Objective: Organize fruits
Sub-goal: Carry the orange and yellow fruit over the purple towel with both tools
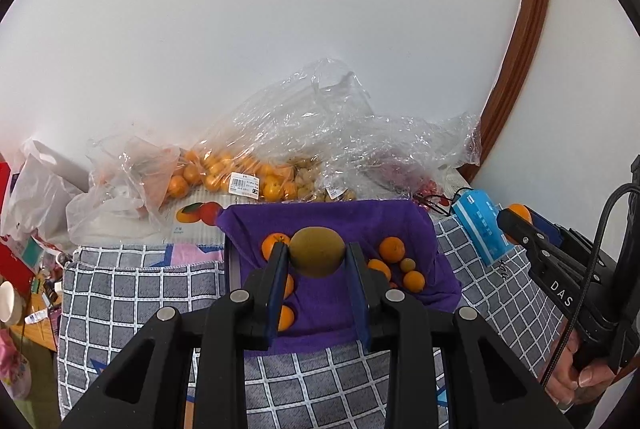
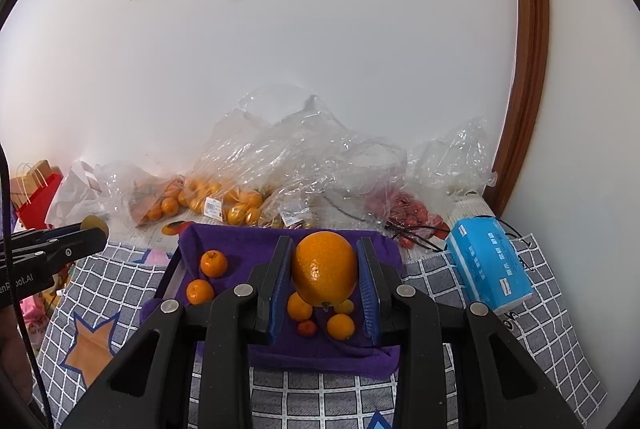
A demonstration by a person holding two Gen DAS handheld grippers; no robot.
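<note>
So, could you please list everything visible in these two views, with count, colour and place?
kiwi: one, brown-green, held in left gripper
orange: one, large, orange, held in right gripper
small citrus: several, orange, lying loose on the purple cloth
purple cloth: one, lining a tray on the checked cover
checked cover: one, grey and white, underneath
plastic bags: several, clear, against the wall, holding fruit
tissue pack: one, blue, right of the tray
left gripper: black, blue pads
right gripper: black, blue pads
</note>
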